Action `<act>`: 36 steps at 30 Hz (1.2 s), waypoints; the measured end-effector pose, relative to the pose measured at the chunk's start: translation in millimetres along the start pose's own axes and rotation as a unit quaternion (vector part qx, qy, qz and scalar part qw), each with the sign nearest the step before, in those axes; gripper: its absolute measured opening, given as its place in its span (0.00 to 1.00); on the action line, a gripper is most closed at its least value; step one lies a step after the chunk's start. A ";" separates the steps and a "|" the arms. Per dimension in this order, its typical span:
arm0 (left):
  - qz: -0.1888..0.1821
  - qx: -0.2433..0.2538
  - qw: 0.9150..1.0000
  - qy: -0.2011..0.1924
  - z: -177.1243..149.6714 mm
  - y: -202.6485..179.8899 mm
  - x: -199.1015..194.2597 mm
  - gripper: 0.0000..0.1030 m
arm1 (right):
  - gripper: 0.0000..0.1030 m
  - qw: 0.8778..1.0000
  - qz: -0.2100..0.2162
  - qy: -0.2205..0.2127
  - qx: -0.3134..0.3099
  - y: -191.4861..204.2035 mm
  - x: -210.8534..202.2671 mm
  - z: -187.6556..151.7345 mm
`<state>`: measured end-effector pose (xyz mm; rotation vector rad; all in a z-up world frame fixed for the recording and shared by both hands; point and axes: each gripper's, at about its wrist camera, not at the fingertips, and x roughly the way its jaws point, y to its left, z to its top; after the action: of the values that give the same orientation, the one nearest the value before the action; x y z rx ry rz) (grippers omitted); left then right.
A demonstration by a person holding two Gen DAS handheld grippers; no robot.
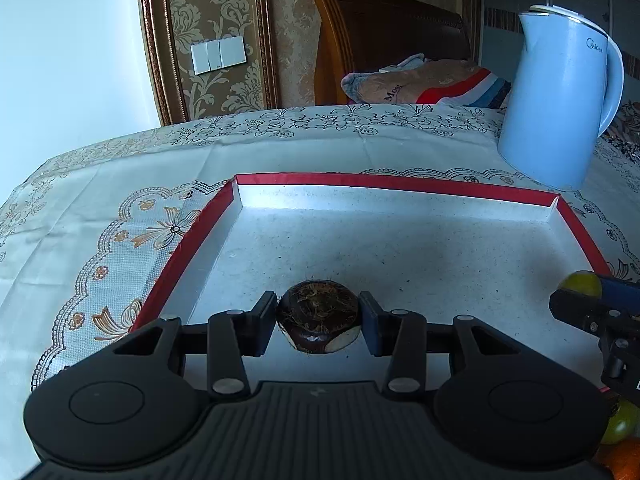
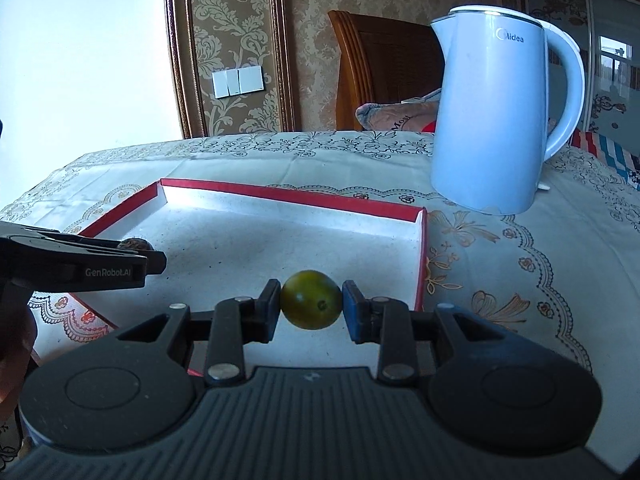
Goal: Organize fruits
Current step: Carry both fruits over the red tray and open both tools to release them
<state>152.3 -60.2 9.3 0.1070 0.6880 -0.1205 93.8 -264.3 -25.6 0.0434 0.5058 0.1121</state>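
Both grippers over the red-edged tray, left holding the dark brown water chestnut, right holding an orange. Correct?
Not quite: the right gripper holds a green fruit, not an orange, as the right wrist view shows. The rest stands: the left gripper holds the dark brown water chestnut, both over the red-edged tray.

Blue kettle (image 2: 496, 120) on patterned tablecloth (image 2: 520, 280), wooden headboard (image 1: 384, 36) behind, folded bedding (image 1: 424, 80), wall switch (image 1: 218, 55) with 3 rockers

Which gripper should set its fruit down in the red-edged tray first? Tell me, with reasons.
Left, probably. The left gripper holds the brown fruit well inside the tray, over bare floor. The right gripper holds the green fruit nearer the tray's near right corner.
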 end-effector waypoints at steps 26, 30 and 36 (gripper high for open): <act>0.011 0.016 1.000 0.015 -0.1 -7.1 8.7 0.42 | 0.31 0.999 -0.019 0.027 0.017 -2.6 22.3 5.8; 0.017 0.022 1.000 0.010 -0.4 -9.0 8.4 0.42 | 0.31 0.999 -0.022 0.023 0.021 -3.7 21.5 6.1; 0.025 0.034 0.999 0.003 -2.5 -13.8 6.8 0.43 | 0.52 0.999 -0.027 0.019 0.033 -7.6 19.9 5.5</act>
<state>153.9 -74.0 2.2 0.1905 0.6870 -0.0951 114.5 -269.6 -30.9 0.0922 0.5483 0.0436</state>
